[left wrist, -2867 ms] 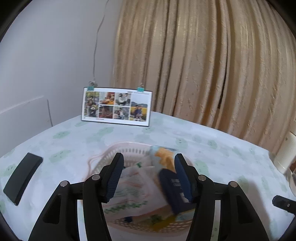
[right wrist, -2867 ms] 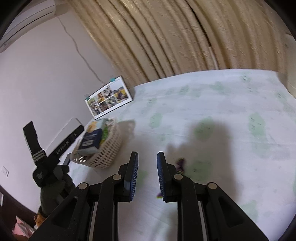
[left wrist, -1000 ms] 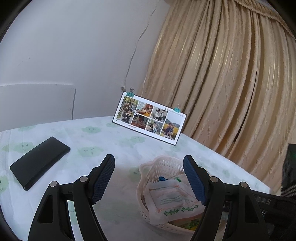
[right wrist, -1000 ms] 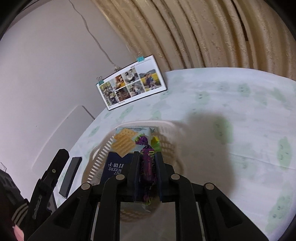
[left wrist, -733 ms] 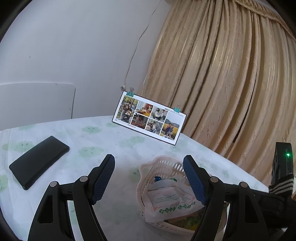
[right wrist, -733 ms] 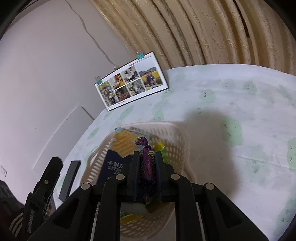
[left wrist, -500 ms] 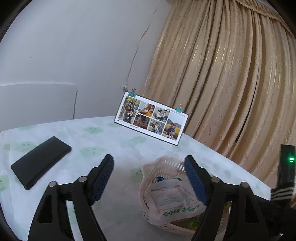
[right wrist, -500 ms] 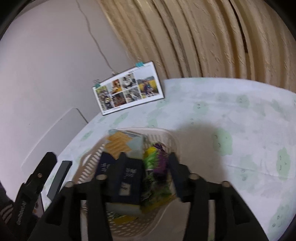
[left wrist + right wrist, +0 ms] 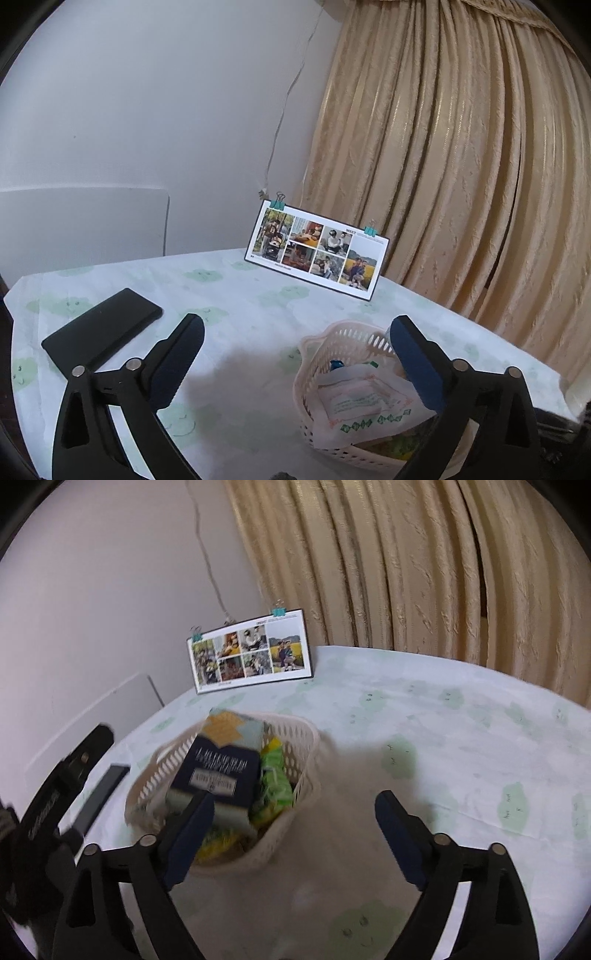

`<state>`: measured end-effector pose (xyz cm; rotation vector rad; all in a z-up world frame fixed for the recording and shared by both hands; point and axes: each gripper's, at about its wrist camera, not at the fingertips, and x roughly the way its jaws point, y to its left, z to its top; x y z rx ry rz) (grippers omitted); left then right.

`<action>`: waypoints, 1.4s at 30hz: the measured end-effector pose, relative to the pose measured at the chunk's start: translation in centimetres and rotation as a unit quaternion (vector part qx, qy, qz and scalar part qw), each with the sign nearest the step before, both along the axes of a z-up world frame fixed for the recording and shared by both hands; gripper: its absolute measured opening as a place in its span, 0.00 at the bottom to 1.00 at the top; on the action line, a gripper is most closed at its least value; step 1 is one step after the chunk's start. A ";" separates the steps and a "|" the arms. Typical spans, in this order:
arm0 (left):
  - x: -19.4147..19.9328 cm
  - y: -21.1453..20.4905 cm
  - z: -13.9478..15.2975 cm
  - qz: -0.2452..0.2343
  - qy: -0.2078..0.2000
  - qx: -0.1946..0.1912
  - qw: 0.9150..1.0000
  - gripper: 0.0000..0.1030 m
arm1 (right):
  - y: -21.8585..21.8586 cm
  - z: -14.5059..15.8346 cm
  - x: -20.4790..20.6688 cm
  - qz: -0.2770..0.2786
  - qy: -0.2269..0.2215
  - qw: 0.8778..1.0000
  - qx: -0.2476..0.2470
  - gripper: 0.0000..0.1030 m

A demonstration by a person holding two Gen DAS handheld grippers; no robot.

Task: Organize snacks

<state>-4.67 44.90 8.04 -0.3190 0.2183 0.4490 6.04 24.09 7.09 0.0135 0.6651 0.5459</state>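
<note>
Black-fingered, the right gripper and left gripper both hang spread and empty above the white basket of snacks on the tablecloth — the navy box looks stiff, best pinched across its sides; the crinkly green packets light, slippery — photo calendar beyond.

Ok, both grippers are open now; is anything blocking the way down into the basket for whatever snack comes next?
Nothing stands above the basket, so its top is open. Inside, though, the dark blue box leans across the middle and green packets fill the side beside it. The right gripper and left gripper both hold nothing.
</note>
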 end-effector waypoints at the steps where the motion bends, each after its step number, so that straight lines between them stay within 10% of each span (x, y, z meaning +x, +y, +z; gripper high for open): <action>1: -0.1 0.0 0.1 -0.003 0.005 0.007 1.000 0.99 | -0.1 0.0 -0.4 0.003 -0.005 1.000 -0.006 0.92; 14: -1.8 -1.7 1.3 -0.052 0.083 0.127 0.987 1.00 | 1.6 0.1 -2.6 0.032 -0.011 0.998 -0.062 1.00; 42: -1.0 -1.8 0.3 -0.072 0.111 0.133 0.982 1.00 | 3.1 -0.4 -3.5 0.026 -0.030 0.994 -0.100 1.00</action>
